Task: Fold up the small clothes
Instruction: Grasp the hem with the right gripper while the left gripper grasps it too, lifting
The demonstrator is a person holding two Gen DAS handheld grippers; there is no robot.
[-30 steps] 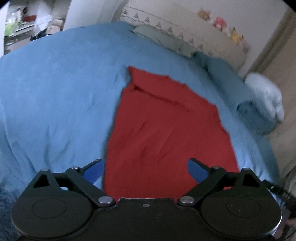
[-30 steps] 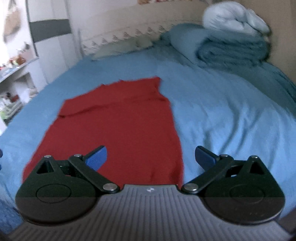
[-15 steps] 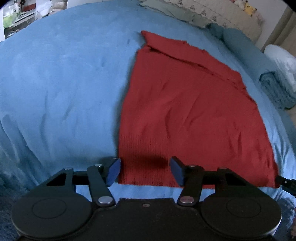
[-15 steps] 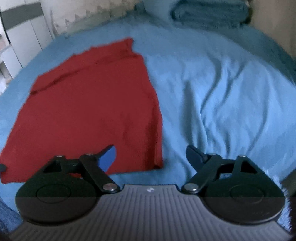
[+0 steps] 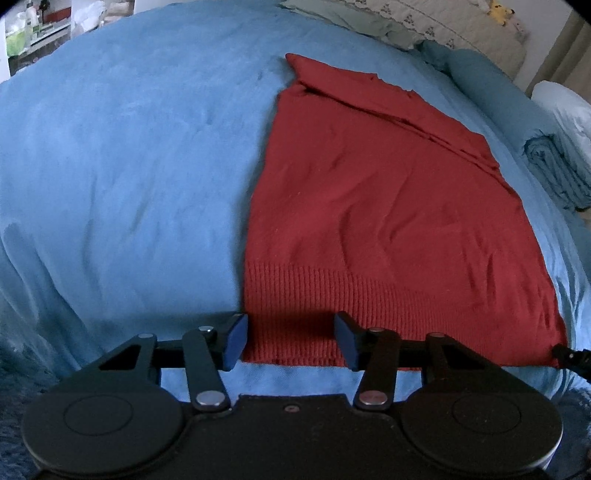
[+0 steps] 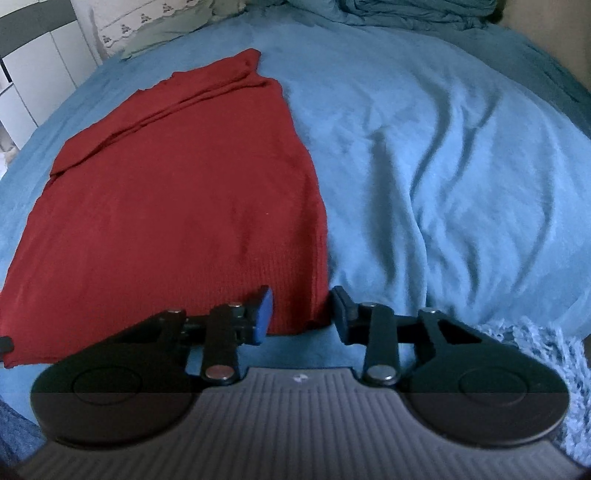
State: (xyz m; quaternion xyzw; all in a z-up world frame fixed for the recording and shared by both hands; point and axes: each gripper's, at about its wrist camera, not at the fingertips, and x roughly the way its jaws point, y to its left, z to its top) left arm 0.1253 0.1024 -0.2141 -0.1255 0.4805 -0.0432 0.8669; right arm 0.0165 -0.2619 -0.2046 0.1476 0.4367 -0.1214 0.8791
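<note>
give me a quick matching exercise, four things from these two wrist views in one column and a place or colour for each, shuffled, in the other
Things:
1. red knit garment
2. left gripper
3. right gripper
4. rolled blue bedding

Places or colours:
A. straddles the hem's right corner
B. spread flat on the blue bedspread
C. far right, beside a white bundle
D. straddles the hem's left corner

Pairs: 1-B, 2-D, 3-A, 4-C

Big blue bedspread (image 5: 129, 166) fills most of both views, pretty wrinkly. Rolled blue blanket (image 5: 550, 166) sits at the right edge of the left view, a lacy cream headboard cover (image 5: 443, 26) along the top, cluttered shelves (image 5: 26, 33) upper left.
</note>
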